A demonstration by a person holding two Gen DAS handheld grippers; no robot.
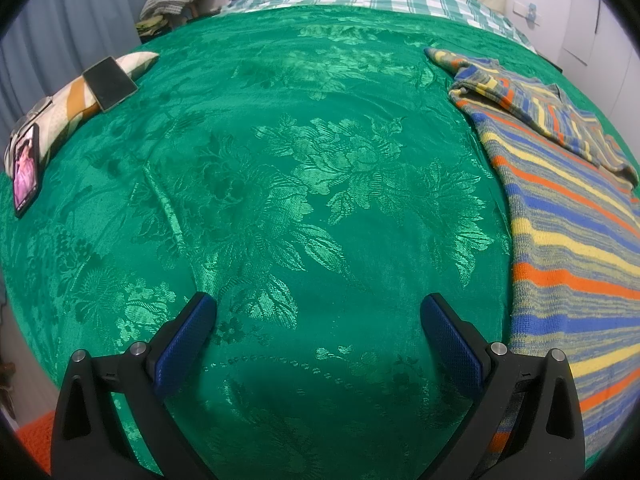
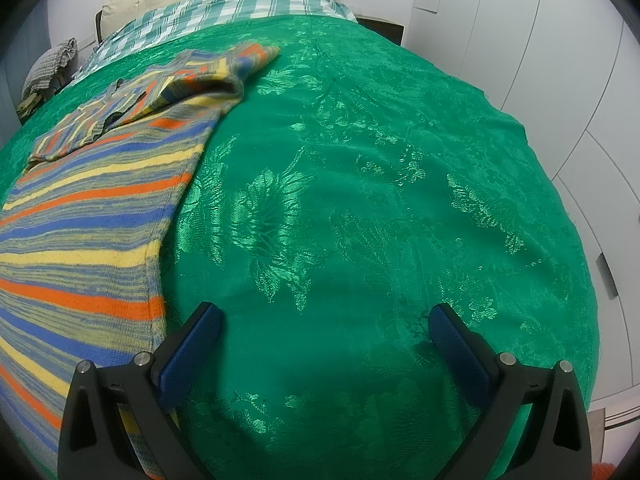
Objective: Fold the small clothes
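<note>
Striped knit sweater (image 1: 568, 216) lies flat on the green bedspread (image 1: 280, 180), sleeve folded across; its lower part is cut off by the frame. Left gripper (image 1: 318, 314) and right gripper (image 2: 324, 322) hover with fingers spread wide, holding nothing.

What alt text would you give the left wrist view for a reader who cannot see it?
The left tongs hang open and empty over a green floral bedspread, with a striped knit sweater lying flat at the right, one sleeve folded across it. Two phones rest on a patterned cushion at the far left.
</note>
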